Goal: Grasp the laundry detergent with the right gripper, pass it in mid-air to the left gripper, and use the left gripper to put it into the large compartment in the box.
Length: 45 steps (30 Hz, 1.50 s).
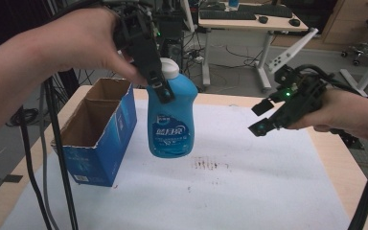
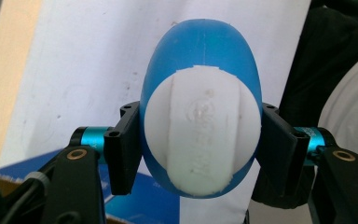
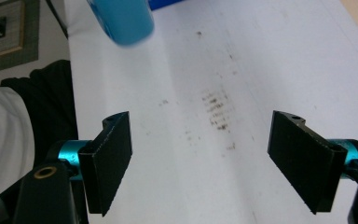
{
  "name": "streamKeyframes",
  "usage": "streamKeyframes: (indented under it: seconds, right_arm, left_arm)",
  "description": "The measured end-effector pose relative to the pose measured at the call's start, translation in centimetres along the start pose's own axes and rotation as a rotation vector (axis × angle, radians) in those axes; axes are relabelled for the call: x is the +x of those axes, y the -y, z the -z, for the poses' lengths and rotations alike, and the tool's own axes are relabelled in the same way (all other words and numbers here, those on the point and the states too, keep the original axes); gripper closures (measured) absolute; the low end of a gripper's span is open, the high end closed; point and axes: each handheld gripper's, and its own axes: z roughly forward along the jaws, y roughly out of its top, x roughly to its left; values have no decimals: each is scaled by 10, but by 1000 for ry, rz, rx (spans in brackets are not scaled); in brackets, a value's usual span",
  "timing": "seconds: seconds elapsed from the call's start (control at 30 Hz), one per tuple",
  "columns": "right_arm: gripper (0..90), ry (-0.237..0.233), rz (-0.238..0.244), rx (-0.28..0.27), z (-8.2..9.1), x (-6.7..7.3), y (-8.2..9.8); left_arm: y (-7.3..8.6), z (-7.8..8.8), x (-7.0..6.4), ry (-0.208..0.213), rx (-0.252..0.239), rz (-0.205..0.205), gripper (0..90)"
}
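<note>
A blue bottle (image 1: 171, 122) is clamped by the left gripper (image 1: 162, 88) above the table (image 1: 249, 191); the right gripper (image 1: 263, 117), jaws apart, is held empty.

Wooden table (image 1: 329, 158); white sheet (image 1: 249, 191); blue carton (image 1: 103, 139)

- The left gripper (image 2: 200, 149) has its two black jaws pressed against either side of a blue bottle (image 2: 200, 60), just below its white cap (image 2: 200, 130).
- The bottle is seen from the top, cap toward the camera.
- Below it lies the white-covered surface (image 2: 98, 56), with a bare wooden strip (image 2: 4, 93) along the left.
- A blue box (image 2: 135, 205) shows at the bottom edge.
</note>
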Motion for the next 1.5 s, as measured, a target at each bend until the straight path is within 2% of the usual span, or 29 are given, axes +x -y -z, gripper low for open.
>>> streamKeyframes:
  seconds: [0.1, 0.23, 0.33, 0.37, 0.4, 0.43, 0.47, 0.53, 0.57, 0.6, 0.63, 0.7, 0.77, 0.83, 0.87, 0.9, 1.0, 1.2, 1.3, 1.5]
  right_arm:
    - [215, 49, -15, 37, 1, -3, 8]
    - [216, 85, -21, 94, 0, -8, 18]
    - [216, 92, -25, 93, 1, -9, 22]
    - [216, 92, -25, 93, 1, -9, 22]
    - [216, 102, -34, 98, 2, -10, 23]
    - [216, 102, -34, 98, 2, -10, 23]
    - [216, 104, -38, 96, 5, -10, 26]
    - [216, 108, -41, 98, 7, -11, 28]
    - [216, 117, -51, 100, 10, -13, 32]
    - [216, 117, -51, 100, 10, -13, 32]
    - [216, 123, -60, 99, 12, -14, 34]
    - [216, 127, -60, 90, 14, -16, 36]
    - [216, 129, -63, 85, 15, -17, 37]
    - [216, 139, -74, 86, 17, -19, 40]
    - [216, 144, -78, 91, 18, -19, 41]
    - [216, 145, -75, 90, 18, -19, 42]
    - [216, 154, -82, 93, 19, -20, 44]
    - [216, 160, -91, 82, 23, -20, 46]
    - [216, 161, -93, 84, 23, -20, 47]
    - [216, 164, -96, 90, 22, -21, 50]
  left_arm:
    - [10, 11, 5, -23, -28, 43, 382]
    - [24, 25, 11, -61, -64, 117, 383]
    - [36, 38, 16, -89, -86, 174, 383]
    - [36, 38, 16, -89, -86, 174, 383]
    - [44, 46, 19, -114, -103, 219, 383]
    - [44, 46, 19, -114, -103, 219, 383]
    - [53, 53, 21, -138, -111, 263, 383]
    - [57, 56, 22, -148, -113, 278, 384]
    - [74, 66, 25, -186, -118, 340, 383]
    - [74, 66, 25, -186, -118, 340, 383]
    - [85, 72, 27, -213, -120, 374, 383]
    - [96, 76, 28, -241, -123, 413, 383]
    - [101, 78, 29, -256, -123, 427, 383]
    - [115, 84, 32, -295, -118, 470, 383]
    - [115, 84, 32, -295, -118, 470, 383]
    - [123, 85, 34, -315, -118, 500, 384]
    - [132, 84, 37, -332, -111, 536, 383]
    - [140, 79, 42, -339, -107, 569, 384]
    - [141, 75, 43, -339, -101, 573, 384]
    - [147, 52, 49, -329, -75, 586, 384]
